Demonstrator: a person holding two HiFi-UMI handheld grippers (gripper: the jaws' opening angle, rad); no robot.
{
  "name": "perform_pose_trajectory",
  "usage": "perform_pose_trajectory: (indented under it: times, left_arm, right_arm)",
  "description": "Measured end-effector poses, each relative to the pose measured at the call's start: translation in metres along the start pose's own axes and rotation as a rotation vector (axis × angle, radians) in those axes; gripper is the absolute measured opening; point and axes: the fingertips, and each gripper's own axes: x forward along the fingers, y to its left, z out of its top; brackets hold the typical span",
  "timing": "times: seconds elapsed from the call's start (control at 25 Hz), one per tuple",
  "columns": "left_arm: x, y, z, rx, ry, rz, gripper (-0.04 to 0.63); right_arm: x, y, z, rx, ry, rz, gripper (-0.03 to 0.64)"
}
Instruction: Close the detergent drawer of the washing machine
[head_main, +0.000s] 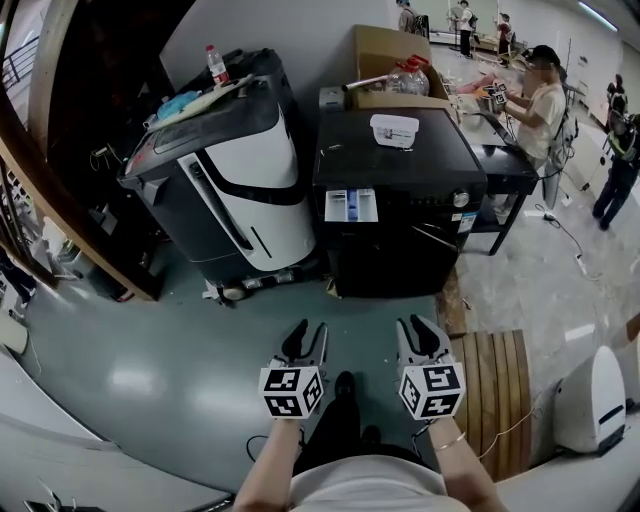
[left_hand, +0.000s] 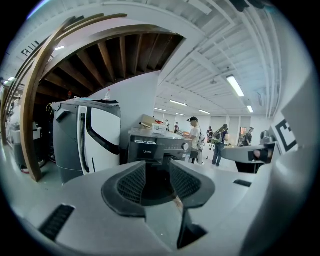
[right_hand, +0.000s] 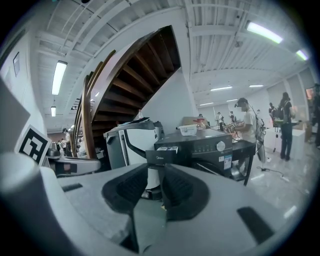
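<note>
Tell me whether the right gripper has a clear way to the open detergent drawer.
Probably yes: only floor lies between the right gripper and the pulled-out detergent drawer, though it is well short of it.

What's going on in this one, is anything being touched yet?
A person stands facing a black washing machine whose detergent drawer sticks out at its front. The left gripper and right gripper are held low, well short of it, both with jaws apart and nothing between them. The drawer is not yet closed.
</note>
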Motion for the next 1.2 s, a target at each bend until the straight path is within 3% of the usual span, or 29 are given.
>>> perform_pose_trajectory:
  times: [0.48,1.2]
  left_arm:
    - [0.07,0.046,0.009,-0.022,0.027,0.006,0.149]
    - [0.18,0.107,0.043,-0.006,0.035,-0.062,0.17]
  right_arm:
    - [0.075,-0.028,0.012,0.005,0.026,-0.051,0.091]
    - [0.189,-0.056,0.036,-0.016,0.052,-0.16,0.092]
